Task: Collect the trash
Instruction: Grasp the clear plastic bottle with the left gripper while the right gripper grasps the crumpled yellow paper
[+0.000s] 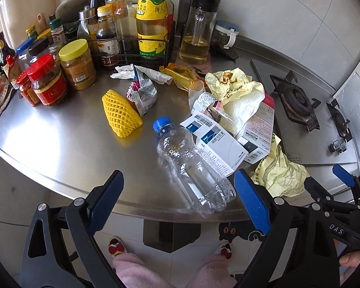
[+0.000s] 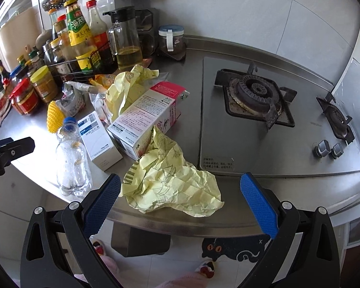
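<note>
The left hand-held gripper (image 1: 178, 201) is hanging spread wide around the empty plastic bottle (image 1: 192, 165) lying at the tabletop (image 1: 67, 153) edge, not pinching it. It's looking light, slick and crushable, so I'd be squeezing mid-body. The right hand-held gripper (image 2: 180, 201) is gaping over soft crumpled yellow paper (image 2: 170, 184) that'll squash anywhere.

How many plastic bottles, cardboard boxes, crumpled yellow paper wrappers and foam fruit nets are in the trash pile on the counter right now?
plastic bottle: 1
cardboard boxes: 2 (white-and-blue box, pink-and-white box)
crumpled yellow paper wrappers: 2 (near wrapper, far wrapper)
yellow foam net: 1
Total: 6
</note>
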`<state>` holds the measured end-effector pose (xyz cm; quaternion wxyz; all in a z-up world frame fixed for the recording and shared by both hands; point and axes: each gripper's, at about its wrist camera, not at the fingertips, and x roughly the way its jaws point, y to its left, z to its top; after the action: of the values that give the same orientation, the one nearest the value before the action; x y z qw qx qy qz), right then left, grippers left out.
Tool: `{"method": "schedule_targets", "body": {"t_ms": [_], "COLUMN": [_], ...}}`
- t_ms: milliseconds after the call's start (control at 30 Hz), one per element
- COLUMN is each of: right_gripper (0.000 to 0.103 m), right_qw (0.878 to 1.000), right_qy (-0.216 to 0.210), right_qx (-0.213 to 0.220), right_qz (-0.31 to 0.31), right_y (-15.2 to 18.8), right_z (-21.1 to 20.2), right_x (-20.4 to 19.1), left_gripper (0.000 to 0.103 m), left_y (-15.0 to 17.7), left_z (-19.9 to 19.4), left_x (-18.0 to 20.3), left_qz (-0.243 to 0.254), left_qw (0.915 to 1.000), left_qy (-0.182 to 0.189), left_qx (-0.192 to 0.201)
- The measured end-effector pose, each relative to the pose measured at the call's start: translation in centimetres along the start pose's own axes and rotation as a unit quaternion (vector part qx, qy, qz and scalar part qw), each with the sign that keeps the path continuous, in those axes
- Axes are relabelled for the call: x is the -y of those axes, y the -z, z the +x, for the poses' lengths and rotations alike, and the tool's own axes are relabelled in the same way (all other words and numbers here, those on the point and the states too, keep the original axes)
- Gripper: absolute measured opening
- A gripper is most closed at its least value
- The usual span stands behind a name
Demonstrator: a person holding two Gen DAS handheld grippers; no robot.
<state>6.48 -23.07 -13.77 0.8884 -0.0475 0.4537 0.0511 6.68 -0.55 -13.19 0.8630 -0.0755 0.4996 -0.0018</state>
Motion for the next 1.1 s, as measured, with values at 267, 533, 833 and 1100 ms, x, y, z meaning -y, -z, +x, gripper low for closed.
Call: {"method": "schedule_targets", "body": {"t_ms": [267, 533, 833, 1100], "right_gripper": [0.097, 0.097, 0.084, 0.047], "right_qw": [1.0, 0.999, 0.996, 0.992], "right_qy": [-0.003, -0.014, -0.033, -0.076], "right_qx": [-0.025, -0.047, -0.085, -0.094], "right_qz": [0.005, 0.002, 0.009, 0.031], "right_y": [0.4, 0.8, 1.5, 2.4], "right_z": [3.3, 5.3, 7.5, 7.8], "right_x": [0.8, 0.6, 0.4, -0.1], "left_gripper": [0.079, 0.08, 0.07, 0.058], "left_y": [-0.3, -0.5, 0.3, 1.4], "left_z": [4.3, 6.6, 8.5, 8.4], "left_x": [0.4, 0.3, 0.3, -0.5], "left_qz": [-0.017, -0.022, -0.015, -0.013], "left_qw": [0.9992, 0.9983, 0.9963, 0.9958], "left_qy": [-0.003, -0.009, -0.02, -0.024], "left_qx": [-0.037, -0.053, -0.083, -0.087]}}
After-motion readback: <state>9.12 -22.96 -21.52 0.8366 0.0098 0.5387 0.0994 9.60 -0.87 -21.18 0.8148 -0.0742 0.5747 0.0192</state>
